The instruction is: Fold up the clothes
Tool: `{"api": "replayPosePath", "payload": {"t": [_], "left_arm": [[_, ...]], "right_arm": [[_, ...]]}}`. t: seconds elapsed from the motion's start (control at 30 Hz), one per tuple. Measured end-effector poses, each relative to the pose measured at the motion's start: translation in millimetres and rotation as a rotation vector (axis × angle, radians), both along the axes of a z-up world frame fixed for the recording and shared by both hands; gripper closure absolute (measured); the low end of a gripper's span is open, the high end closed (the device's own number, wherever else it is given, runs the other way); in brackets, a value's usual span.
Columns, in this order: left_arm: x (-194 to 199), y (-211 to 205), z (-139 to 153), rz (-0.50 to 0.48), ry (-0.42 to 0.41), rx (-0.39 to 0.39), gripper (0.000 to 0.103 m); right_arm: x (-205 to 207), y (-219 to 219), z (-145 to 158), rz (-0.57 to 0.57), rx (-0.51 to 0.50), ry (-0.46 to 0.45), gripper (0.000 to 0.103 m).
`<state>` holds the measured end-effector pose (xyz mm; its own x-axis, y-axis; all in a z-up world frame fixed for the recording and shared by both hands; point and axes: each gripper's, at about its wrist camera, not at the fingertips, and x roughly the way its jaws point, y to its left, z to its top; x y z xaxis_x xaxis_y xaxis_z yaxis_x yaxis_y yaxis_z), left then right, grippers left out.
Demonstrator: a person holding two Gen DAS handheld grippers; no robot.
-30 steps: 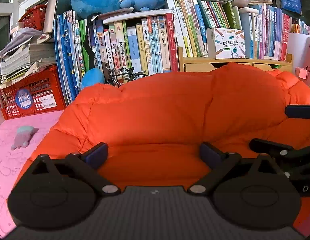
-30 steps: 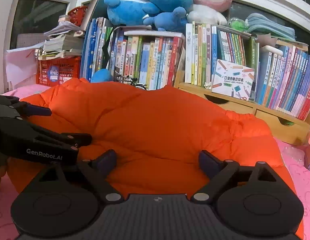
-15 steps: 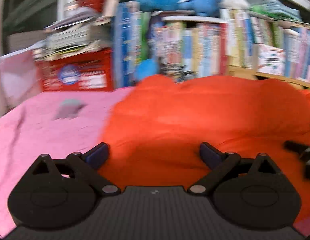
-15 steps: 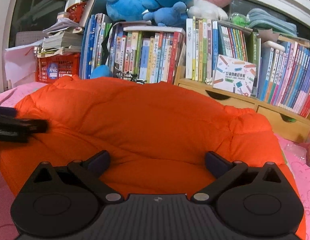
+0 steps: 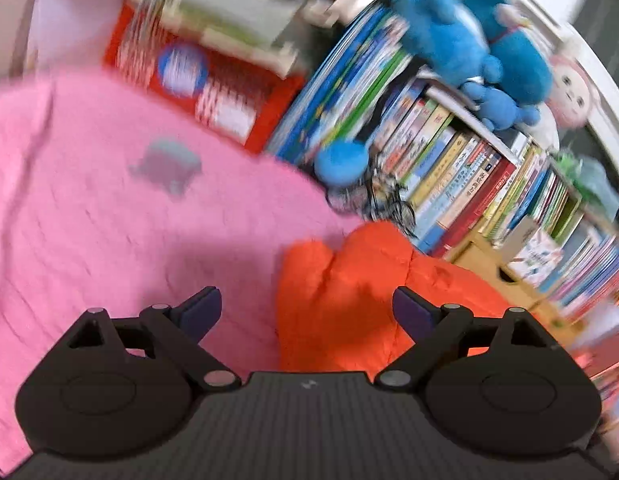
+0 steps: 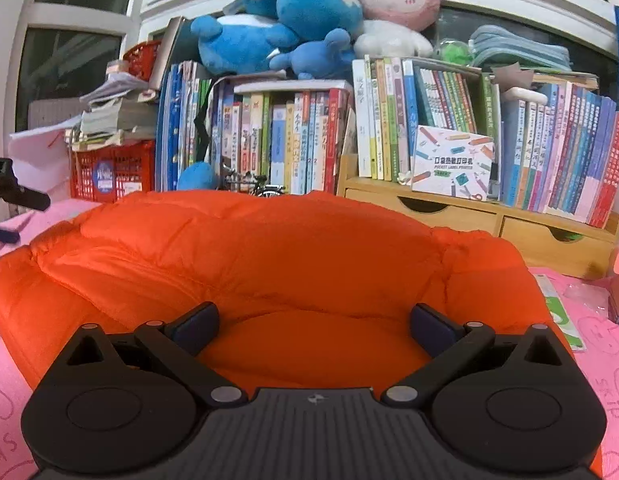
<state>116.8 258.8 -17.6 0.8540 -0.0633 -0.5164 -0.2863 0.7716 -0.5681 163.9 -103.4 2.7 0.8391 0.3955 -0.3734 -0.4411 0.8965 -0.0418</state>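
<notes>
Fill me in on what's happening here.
A person is working with two handheld tongs to fold an orange puffer jacket lying on a pink bedcover. Both tongs are open and grip nothing. The right tongs sit low over the jacket's middle. The left tongs are tilted at the jacket's left edge, their view blurred.
</notes>
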Motion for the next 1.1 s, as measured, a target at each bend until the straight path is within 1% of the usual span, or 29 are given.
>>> {"api": "replayPosePath", "payload": {"t": [0.07, 0.13, 0.23, 0.3, 0.33, 0.37, 0.4, 0.47, 0.53, 0.6, 0.67, 0.7, 0.77, 0.83, 0.9, 1.0, 1.1], "left_arm": [[-1, 3, -9, -0.045, -0.009, -0.084, 0.022], [-2, 5, -16, -0.086, -0.021, -0.155, 0.027], [-1, 9, -26, -0.126, -0.015, -0.23, 0.027], [3, 11, -33, -0.136, 0.007, -0.257, 0.027], [3, 10, -33, -0.138, 0.01, -0.258, 0.035], [1, 8, -32, -0.138, 0.005, -0.248, 0.051], [-1, 7, -31, -0.137, 0.001, -0.238, 0.055], [-8, 7, -27, -0.149, -0.031, -0.241, 0.056], [-15, 11, -24, -0.174, -0.067, -0.253, 0.056], [-17, 13, -26, -0.194, -0.086, -0.269, 0.054], [-20, 15, -28, -0.214, -0.104, -0.284, 0.047], [-21, 17, -29, -0.224, -0.113, -0.292, 0.046], [-24, 19, -31, -0.244, -0.132, -0.307, 0.041], [-27, 21, -33, -0.264, -0.15, -0.322, 0.041], [-29, 24, -35, -0.284, -0.168, -0.337, 0.041], [-37, 23, -36, -0.322, -0.175, -0.347, 0.041], [-48, 20, -31, -0.367, -0.171, -0.305, 0.041]], "right_arm": [[0, -1, 0, -0.001, 0.002, 0.001, 0.0], [0, -1, 0, -0.002, 0.0, 0.0, 0.0], [0, 0, -1, -0.002, -0.002, 0.0, 0.0], [0, 0, -1, -0.002, -0.001, 0.001, 0.0], [0, -1, -1, -0.002, -0.001, 0.001, 0.0], [-1, -1, -1, -0.002, -0.001, 0.0, 0.0], [-2, -2, -1, -0.005, 0.003, -0.005, 0.0], [-7, -9, 1, -0.003, 0.027, -0.013, 0.0], [-15, -28, 9, 0.024, 0.071, -0.003, 0.001], [-27, -62, 21, 0.04, 0.145, 0.006, 0.001], [-35, -103, 30, 0.07, 0.196, 0.039, 0.0], [-39, -124, 34, 0.088, 0.218, 0.056, 0.0], [-48, -153, 37, 0.114, 0.204, 0.066, 0.0], [-57, -169, 34, 0.096, 0.144, 0.078, 0.001], [-61, -180, 27, 0.079, 0.121, 0.114, 0.002], [-61, -187, 17, 0.091, 0.137, 0.169, 0.007], [-59, -177, 13, 0.144, 0.145, 0.175, 0.008]]}}
